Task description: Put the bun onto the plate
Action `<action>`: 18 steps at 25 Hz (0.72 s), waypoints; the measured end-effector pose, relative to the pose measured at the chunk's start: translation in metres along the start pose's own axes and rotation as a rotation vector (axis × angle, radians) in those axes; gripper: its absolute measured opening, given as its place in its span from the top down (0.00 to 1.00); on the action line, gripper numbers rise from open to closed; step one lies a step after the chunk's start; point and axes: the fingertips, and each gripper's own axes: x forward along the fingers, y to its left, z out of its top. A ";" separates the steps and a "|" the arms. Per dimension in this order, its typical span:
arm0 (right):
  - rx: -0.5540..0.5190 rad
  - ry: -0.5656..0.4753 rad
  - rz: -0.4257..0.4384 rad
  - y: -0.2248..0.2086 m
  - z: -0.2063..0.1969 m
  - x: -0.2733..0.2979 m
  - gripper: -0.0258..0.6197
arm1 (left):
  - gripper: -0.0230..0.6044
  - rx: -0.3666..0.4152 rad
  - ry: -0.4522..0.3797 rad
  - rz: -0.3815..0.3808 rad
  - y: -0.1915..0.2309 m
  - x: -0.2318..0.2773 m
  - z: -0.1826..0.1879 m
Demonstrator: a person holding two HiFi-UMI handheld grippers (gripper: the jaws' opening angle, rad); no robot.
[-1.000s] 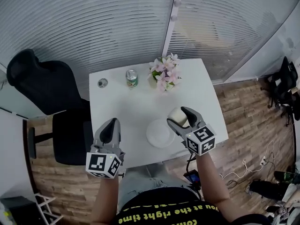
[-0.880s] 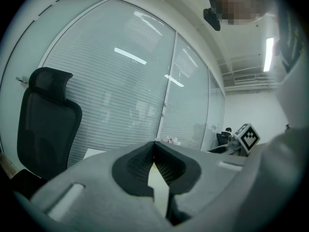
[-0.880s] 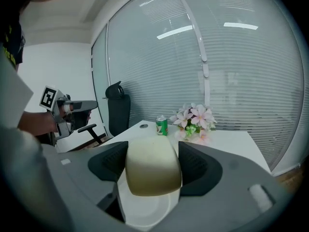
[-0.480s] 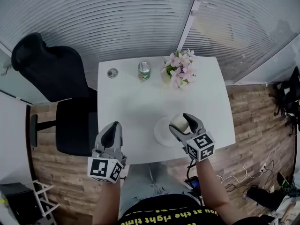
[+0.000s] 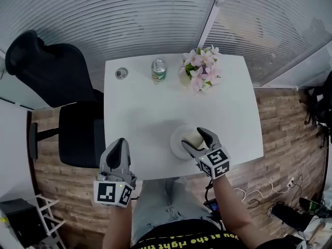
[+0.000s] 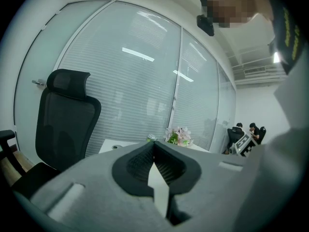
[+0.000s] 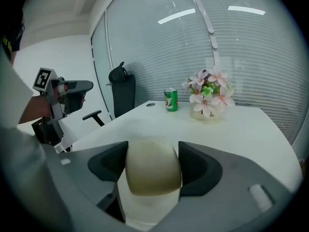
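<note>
A pale round bun (image 5: 193, 138) is clamped between the jaws of my right gripper (image 5: 193, 138), which is shut on it. It hangs over the right part of the white plate (image 5: 177, 142) near the table's front edge. In the right gripper view the bun (image 7: 153, 166) fills the gap between the dark pads, with white plate (image 7: 145, 211) under it. My left gripper (image 5: 119, 143) is held off the table's front left corner, its jaws shut on nothing. The left gripper view shows the left gripper (image 6: 154, 146) with its pads meeting at the tips.
On the white table (image 5: 140, 113), a green can (image 5: 158, 69), a pot of pink flowers (image 5: 202, 69) and a small round object (image 5: 122, 73) stand along the far edge. A black office chair (image 5: 57, 87) is at the table's left. Glass walls with blinds are behind.
My right gripper has carried the bun from beside the plate's right rim to over the plate. The left gripper stays shut at the front left.
</note>
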 end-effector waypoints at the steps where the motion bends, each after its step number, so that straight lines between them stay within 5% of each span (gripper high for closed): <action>1: -0.002 0.008 0.000 0.000 -0.004 0.003 0.45 | 0.96 -0.001 0.003 0.002 0.000 -0.001 -0.002; 18: -0.053 0.104 -0.009 0.003 -0.049 0.034 0.45 | 0.96 -0.009 0.031 0.023 0.006 -0.005 -0.023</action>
